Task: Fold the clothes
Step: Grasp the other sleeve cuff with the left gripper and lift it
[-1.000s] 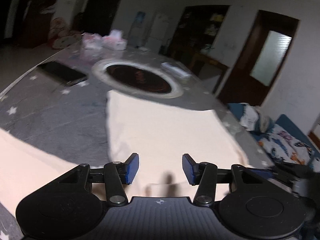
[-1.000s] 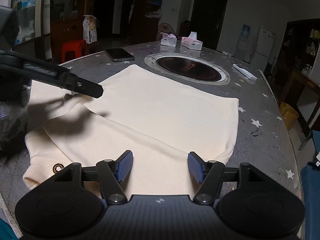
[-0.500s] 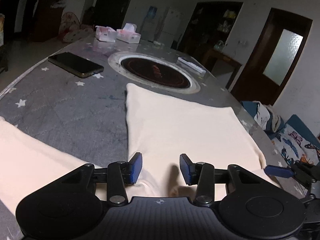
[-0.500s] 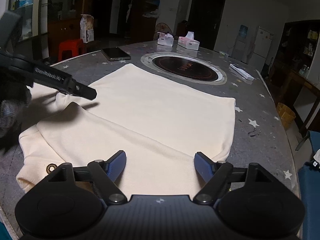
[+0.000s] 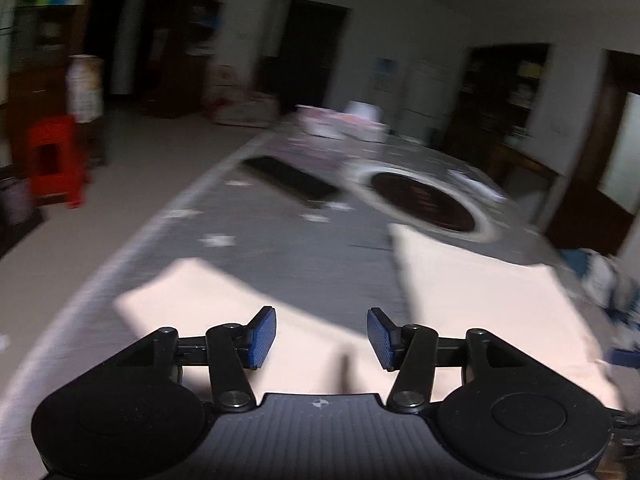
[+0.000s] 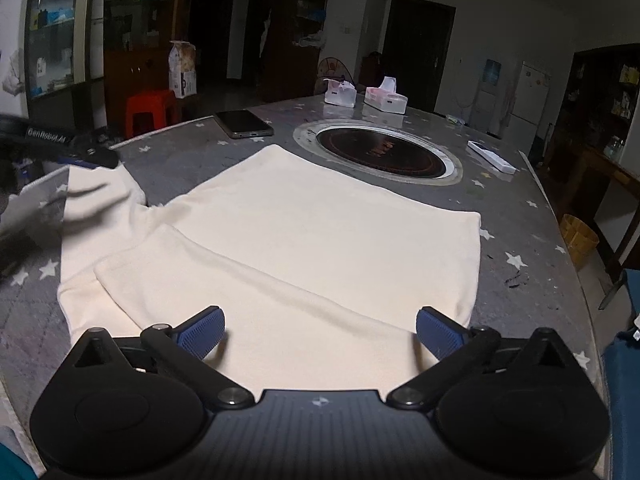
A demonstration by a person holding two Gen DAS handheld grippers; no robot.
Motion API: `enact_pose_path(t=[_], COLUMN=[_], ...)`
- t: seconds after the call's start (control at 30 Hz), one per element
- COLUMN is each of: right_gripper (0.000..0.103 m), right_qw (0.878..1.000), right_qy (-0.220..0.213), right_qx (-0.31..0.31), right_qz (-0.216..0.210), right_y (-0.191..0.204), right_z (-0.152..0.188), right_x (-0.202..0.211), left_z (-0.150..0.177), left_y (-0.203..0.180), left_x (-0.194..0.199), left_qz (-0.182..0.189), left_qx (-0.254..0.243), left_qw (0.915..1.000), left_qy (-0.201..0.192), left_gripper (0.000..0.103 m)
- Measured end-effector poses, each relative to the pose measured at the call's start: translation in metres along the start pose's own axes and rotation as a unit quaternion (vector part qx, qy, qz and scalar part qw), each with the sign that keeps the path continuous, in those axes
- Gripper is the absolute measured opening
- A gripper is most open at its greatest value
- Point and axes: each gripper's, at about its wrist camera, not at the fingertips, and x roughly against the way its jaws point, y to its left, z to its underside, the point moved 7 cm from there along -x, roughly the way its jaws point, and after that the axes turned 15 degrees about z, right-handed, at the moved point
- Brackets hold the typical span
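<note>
Both my claws gape, holding nothing. My right claw [image 6: 320, 332] hovers over the near edge of the cream garment [image 6: 304, 236], spread flat on the counter [image 6: 532, 280]; its view shows my left claw [image 6: 86, 156] at the far-left sleeve. My left view is blurred: sleeve [image 5: 224, 300] under that claw [image 5: 321, 338], phone [image 5: 290, 180] beyond.

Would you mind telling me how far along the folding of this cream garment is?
Early stage. Done: one sleeve lies folded across the cream garment. In hand: nothing; the right claw is open over the near edge, and the left claw is open by the other sleeve, which lies spread out. Left: that sleeve and the body folds.
</note>
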Motion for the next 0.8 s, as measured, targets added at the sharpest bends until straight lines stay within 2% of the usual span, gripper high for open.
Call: enact_pose_path(t=[0.1,0.17,0.33,0.47,0.63,0.7,0.8], right_gripper=[0.103,0.103,0.103,0.103,0.103,0.103,0.103], right_qw=[1.000,1.000,0.999,0.999,0.999,0.999,0.999], right_qy=[0.007,0.015,0.031,0.031,0.016,0.016,0.017], right_qx=[-0.011,-0.015,-0.017,-0.034,-0.042,-0.044,-0.047], right_qz=[-0.005,-0.008,-0.010,-0.016,-0.017,-0.019,-0.022], right_y=[0.000,0.000,0.005,0.003,0.003,0.002,0.002], right_z=[0.001,0.003,0.011,0.014,0.017,0.017,0.017], right_x=[-0.002,-0.004,-0.011,-0.013,-0.012,-0.012,-0.013], left_z=[-0.001,-0.001,-0.002,-0.002,-0.002,-0.002,-0.002], left_y=[0.036,0.054,0.079,0.084,0.086,0.088,0.092], left_x=[0.011,0.016,0.014,0.006,0.005,0.004,0.007], left_qz=[-0.062,-0.085,-0.110,-0.107,-0.106,-0.105,-0.092], left_qx=[0.027,0.045,0.062,0.064,0.061,0.063,0.078], left_qw=[0.9976,0.9951,0.9919,0.9921,0.9924,0.9923,0.9924], left_qy=[-0.013,-0.019,-0.017,-0.015,-0.017,-0.019,-0.025], left_gripper=[0.054,0.054,0.054,0.052,0.037,0.020,0.010])
